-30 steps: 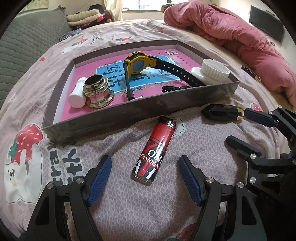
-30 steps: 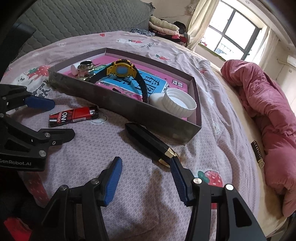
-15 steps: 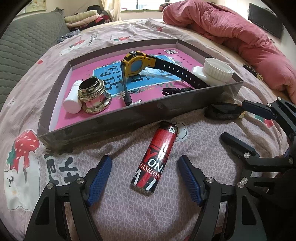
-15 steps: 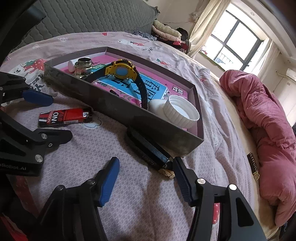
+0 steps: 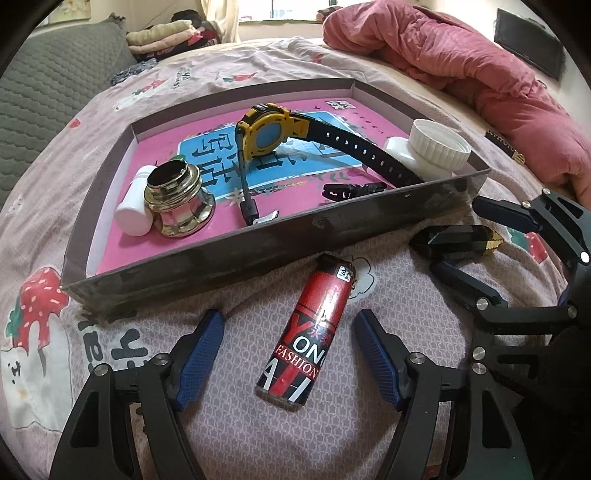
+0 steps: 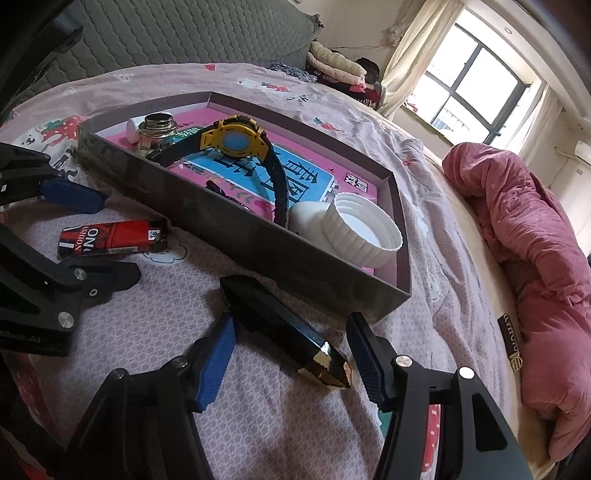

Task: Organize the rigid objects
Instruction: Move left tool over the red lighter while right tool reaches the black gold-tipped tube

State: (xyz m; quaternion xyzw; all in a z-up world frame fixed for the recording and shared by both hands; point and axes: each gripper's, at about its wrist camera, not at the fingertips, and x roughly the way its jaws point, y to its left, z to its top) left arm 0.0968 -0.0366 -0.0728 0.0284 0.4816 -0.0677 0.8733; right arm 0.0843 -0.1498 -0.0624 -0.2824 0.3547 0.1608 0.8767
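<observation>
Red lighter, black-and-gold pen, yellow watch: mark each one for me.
red lighter (image 5: 308, 334): left wrist view, middle of its printed body.
black-and-gold pen (image 6: 280, 325): right wrist view, middle of the black barrel.
yellow watch (image 5: 267, 132): left wrist view, on the blue face.

Bed (image 5: 388, 424) covered by a mauve printed sheet with strawberry and cartoon figures. Lying directly on it: shallow grey tray (image 5: 258, 251), mid-bed; red lighter (image 5: 310, 332) just near of the tray's near wall, apart from it; black faceted case with gold tip (image 6: 284, 325) to the lighter's right, also close to that wall. Crumpled pink quilt (image 6: 535, 236) at far right. Folded clothes (image 5: 162, 31) stacked at the far edge.
</observation>
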